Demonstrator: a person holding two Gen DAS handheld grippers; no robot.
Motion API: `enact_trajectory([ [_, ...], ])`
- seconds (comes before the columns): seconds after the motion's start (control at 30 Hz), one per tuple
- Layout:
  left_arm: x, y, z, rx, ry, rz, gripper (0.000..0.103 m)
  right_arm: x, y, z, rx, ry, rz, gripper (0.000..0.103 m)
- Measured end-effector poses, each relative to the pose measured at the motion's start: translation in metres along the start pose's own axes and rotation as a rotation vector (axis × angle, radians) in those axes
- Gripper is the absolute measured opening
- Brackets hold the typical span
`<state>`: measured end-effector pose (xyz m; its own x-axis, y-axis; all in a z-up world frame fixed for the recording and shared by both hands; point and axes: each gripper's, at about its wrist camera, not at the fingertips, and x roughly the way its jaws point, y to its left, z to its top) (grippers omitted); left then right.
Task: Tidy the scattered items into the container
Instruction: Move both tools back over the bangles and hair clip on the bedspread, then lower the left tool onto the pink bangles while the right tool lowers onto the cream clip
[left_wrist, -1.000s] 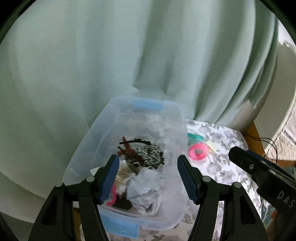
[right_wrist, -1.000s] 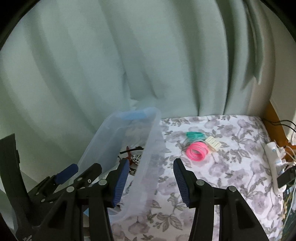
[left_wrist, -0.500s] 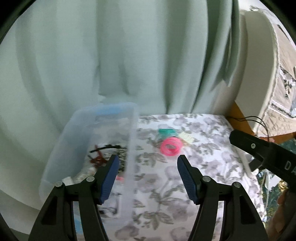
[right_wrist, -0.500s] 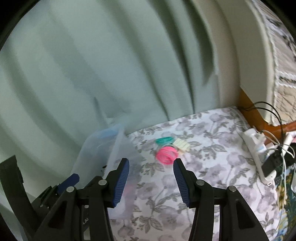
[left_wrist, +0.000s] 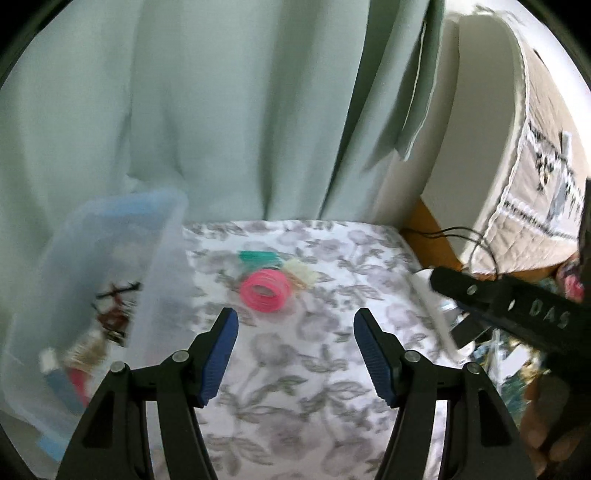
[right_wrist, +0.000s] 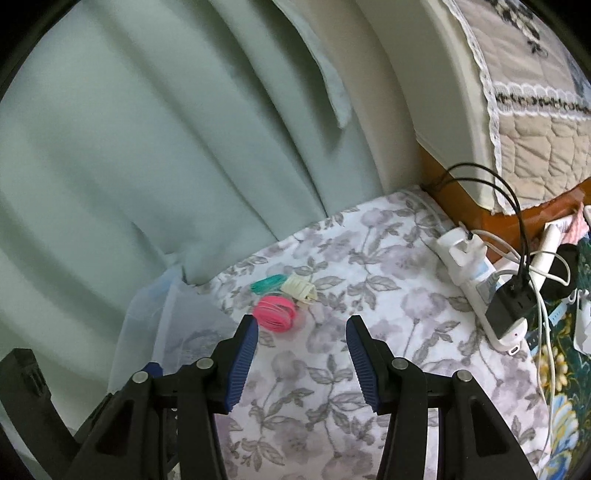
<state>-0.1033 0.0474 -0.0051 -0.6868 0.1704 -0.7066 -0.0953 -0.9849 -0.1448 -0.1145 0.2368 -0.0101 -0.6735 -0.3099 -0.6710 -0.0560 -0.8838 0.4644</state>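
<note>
Container (left_wrist: 110, 258), clear plastic with a blue latch, sitting at the left end of the flowery bedspread (left_wrist: 314, 362) right up against the pale green curtain (left_wrist: 221, 110); already some bits inside, too blurry to name beyond something dark red and something pink. Over on the right, a white power strip (right_wrist: 476, 291) with a black charger and cables plugged in, lying along the bedspread's edge. Left claw (left_wrist: 295, 332) spread wide with nothing in it, hovering over the fabric just short of the loose stuff. Right claw (right_wrist: 301, 339) likewise wide apart and empty, container's wall just beside its left finger. Still out on the bedspread, well clear of the container: pink coil of hair ties (left_wrist: 264, 291), with a cream clip thing (left_wrist: 301, 273) touching it on the right and a green bundle of bands (left_wrist: 256, 256) just behind. All three bunched together, between the container and the power strip.
</note>
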Motion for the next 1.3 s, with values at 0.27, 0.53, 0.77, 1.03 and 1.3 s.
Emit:
enact_trajectory([
  [0.27,0.029,0.001,0.0,-0.037,0.025,-0.025,0.066,0.024,-0.013,0.001,0.009,0.051,-0.026,0.054],
  [0.53,0.069,-0.001,-0.005,0.034,0.086,0.075,0.066,0.056,-0.02,0.001,-0.003,0.107,-0.046,0.054],
  [0.77,0.103,0.006,-0.006,0.026,0.118,0.131,0.066,0.089,-0.027,-0.002,-0.013,0.166,-0.05,0.054],
  [1.03,0.137,0.02,-0.004,-0.017,0.152,0.171,0.066,0.123,-0.031,0.001,-0.038,0.219,-0.043,0.054],
  [1.3,0.167,0.024,-0.001,-0.03,0.168,0.167,0.065,0.154,-0.035,0.003,-0.069,0.269,-0.03,0.054],
])
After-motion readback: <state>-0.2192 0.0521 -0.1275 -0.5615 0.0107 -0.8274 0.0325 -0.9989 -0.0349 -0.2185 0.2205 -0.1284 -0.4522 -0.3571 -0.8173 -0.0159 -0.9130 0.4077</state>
